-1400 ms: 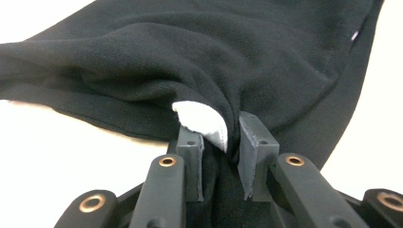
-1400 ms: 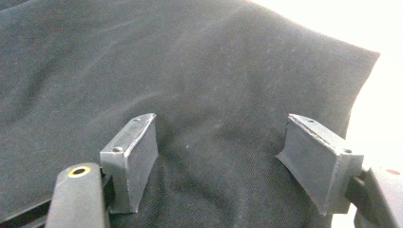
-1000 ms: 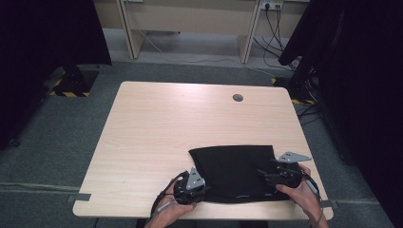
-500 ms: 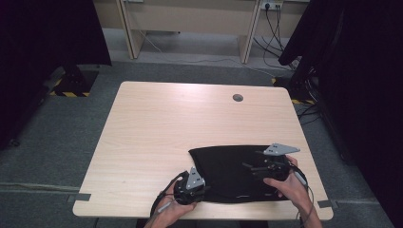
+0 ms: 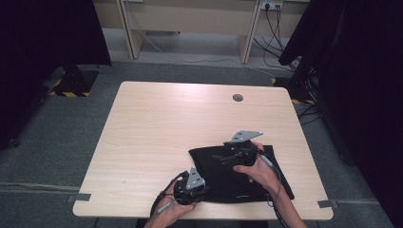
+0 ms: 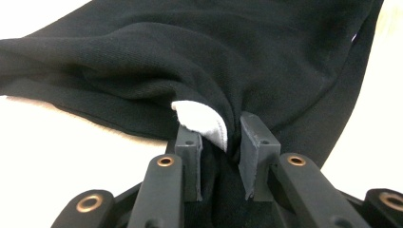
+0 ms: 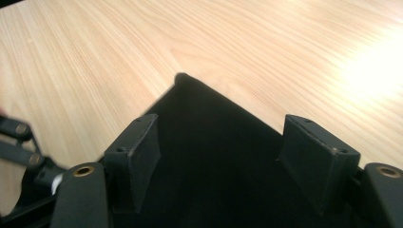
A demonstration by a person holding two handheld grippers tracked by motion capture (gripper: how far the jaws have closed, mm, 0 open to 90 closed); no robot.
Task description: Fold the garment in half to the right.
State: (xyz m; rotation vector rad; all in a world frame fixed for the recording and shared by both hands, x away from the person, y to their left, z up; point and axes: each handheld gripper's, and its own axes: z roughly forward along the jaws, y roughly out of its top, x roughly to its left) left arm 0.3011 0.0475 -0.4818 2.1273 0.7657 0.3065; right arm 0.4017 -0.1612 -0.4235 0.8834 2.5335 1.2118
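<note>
Black garment (image 5: 237, 178) flat on desk (image 5: 157, 128), near-right part. Left hand-held gripper (image 5: 196, 189) pinching near-left hem. Right hand-held gripper (image 5: 227, 156) wide apart, jaws just closing, nothing clamped. Risk: right bite grabs both layers, or hem slips left pinch.

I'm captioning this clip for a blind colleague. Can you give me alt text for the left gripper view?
The left claw is shut on a bunched fold of black cloth, with a small white tag showing at the pinch. The rest of the cloth spreads away over the pale wooden table.
</note>
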